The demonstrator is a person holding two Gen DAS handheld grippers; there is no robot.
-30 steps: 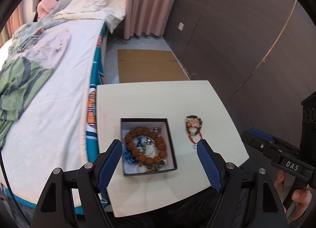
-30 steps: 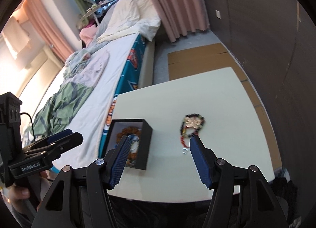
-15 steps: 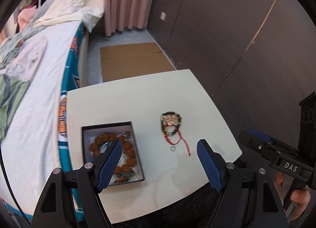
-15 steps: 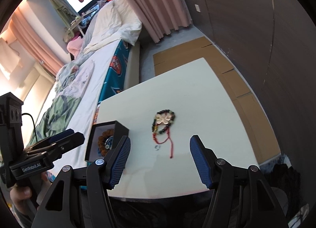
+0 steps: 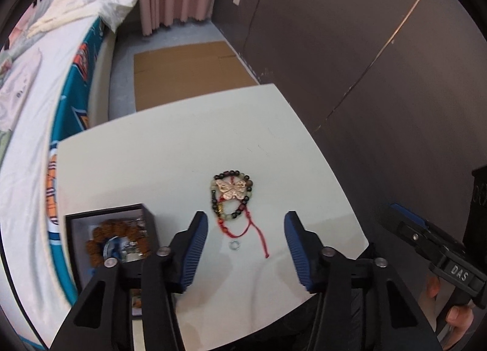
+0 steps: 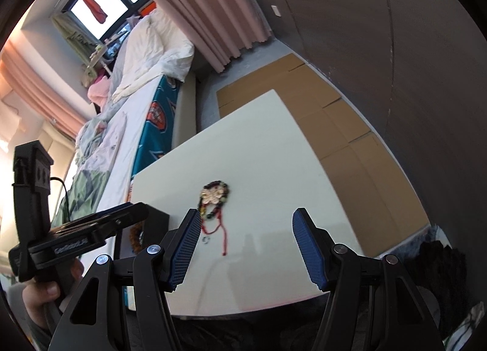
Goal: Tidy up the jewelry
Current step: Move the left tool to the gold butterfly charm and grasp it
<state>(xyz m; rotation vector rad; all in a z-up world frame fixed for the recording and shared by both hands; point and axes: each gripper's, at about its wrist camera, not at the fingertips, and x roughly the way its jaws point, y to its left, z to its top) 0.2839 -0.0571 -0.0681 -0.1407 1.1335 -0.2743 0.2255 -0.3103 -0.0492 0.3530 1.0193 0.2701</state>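
Note:
A dark beaded bracelet (image 5: 231, 195) with a rose-gold butterfly charm and a red cord lies on the white table (image 5: 170, 144). A small silver ring (image 5: 234, 245) lies just in front of it. A black box (image 5: 91, 223) at the left holds a brown bead bracelet (image 5: 103, 232). My left gripper (image 5: 246, 223) is open and empty, hovering just short of the ring. My right gripper (image 6: 246, 223) is open and empty, to the right of the beaded bracelet (image 6: 214, 195) and ring (image 6: 206, 239). The box (image 6: 158, 220) is mostly hidden behind the left gripper in the right wrist view.
A bed (image 5: 33, 101) with a white cover and teal side runs along the table's left. Flat cardboard (image 5: 188, 71) lies on the floor beyond the table. A dark panelled wall (image 5: 350, 46) stands to the right. Pink curtains (image 6: 197, 10) hang at the back.
Both grippers have swung right and come closer to the table. The butterfly bracelet and ring now sit between my left fingers, and the box has slid to the left edge of view.

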